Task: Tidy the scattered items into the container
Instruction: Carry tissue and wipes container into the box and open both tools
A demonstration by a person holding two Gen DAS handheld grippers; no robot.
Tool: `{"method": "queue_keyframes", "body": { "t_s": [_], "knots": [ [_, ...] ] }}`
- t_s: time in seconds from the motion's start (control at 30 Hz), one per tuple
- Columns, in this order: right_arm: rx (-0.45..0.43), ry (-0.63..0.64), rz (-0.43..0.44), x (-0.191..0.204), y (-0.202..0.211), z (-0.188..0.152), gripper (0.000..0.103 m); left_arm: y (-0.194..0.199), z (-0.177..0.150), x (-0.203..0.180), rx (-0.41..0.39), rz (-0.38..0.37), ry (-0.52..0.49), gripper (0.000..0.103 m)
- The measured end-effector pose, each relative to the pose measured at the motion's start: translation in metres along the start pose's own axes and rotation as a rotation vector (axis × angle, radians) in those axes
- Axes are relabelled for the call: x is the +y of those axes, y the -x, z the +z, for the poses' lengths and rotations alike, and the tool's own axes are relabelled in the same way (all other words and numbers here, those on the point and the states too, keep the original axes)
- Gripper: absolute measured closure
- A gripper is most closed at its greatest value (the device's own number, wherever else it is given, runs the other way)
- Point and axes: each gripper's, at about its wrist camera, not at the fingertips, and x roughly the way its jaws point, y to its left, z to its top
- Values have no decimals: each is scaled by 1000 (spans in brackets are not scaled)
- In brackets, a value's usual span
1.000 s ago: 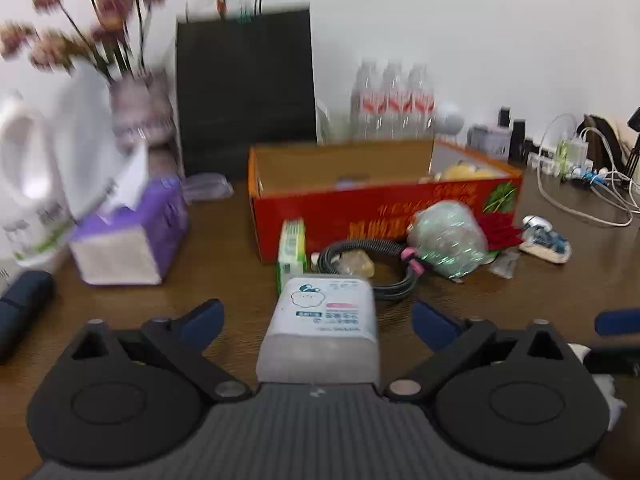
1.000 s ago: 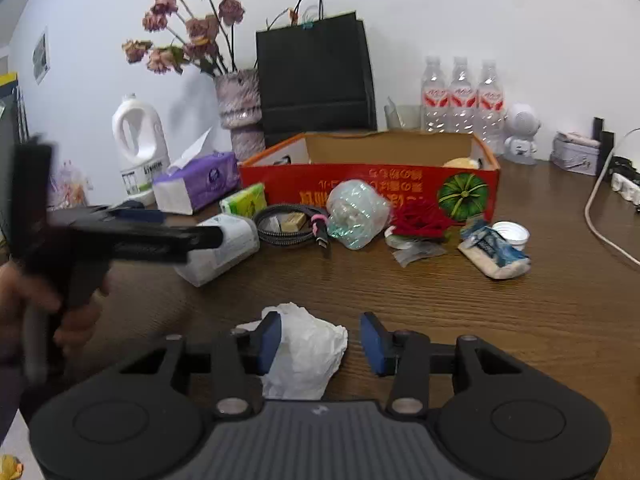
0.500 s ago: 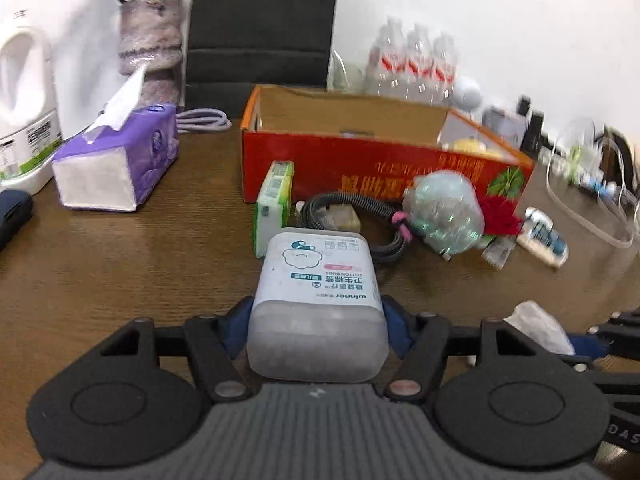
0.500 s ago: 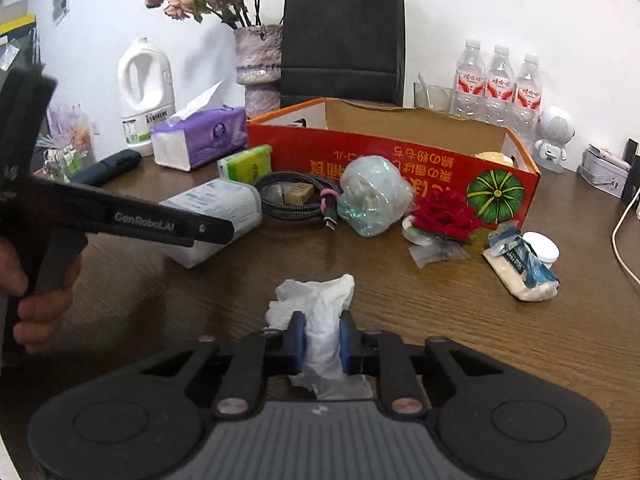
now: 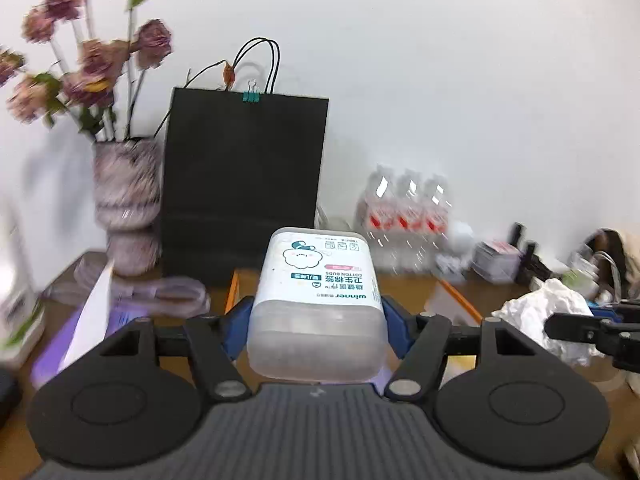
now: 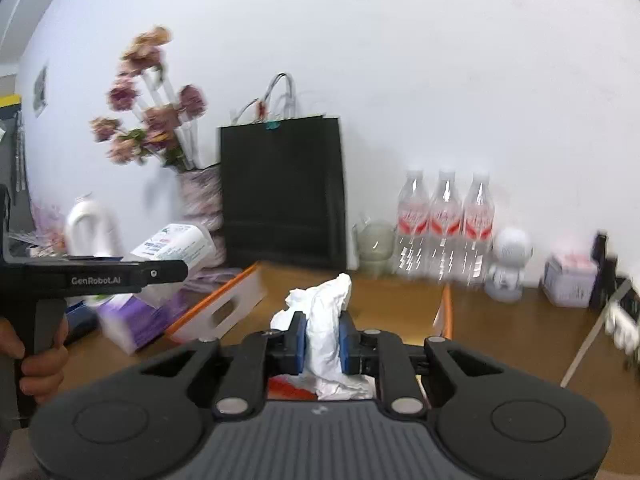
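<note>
A clear plastic cotton-bud box [image 5: 316, 304] with a white and teal label hangs in the air, and my left gripper [image 5: 316, 330] is shut on its sides. My right gripper [image 6: 323, 343] is shut on a crumpled white tissue [image 6: 326, 320], also lifted. Below and ahead lies the orange cardboard box [image 6: 216, 312], open at the top; only its rim and a white end wall with a handle slot show. In the right wrist view the left gripper [image 6: 160, 274] with the cotton-bud box [image 6: 176, 246] hangs at the left. In the left wrist view the tissue [image 5: 548, 312] shows at the right.
Against the white wall stand a black paper bag [image 5: 244, 184], a vase of dried flowers [image 5: 128, 204], three water bottles [image 6: 444, 224] and a small white robot figure [image 6: 510, 264]. A purple tissue pack [image 6: 132, 316] and a white jug [image 6: 90, 228] sit left. A person's hand [image 6: 40, 368] holds the left gripper's handle.
Both grippers closed, the left on the cotton-bud box and the right on the tissue, then rose off the table towards the orange box. The scattered items have dropped out of view.
</note>
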Motion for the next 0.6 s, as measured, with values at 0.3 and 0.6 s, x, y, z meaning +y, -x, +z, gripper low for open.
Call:
{"method": "queue_keyframes", "body": {
  "t_s": [0.3, 0.6],
  "knots": [
    [291, -107, -155, -62, -177, 40, 87, -146, 11, 2, 152, 77, -25, 36],
    [485, -103, -228, -83, -258, 5, 86, -189, -16, 12, 399, 181, -92, 35]
  ]
}}
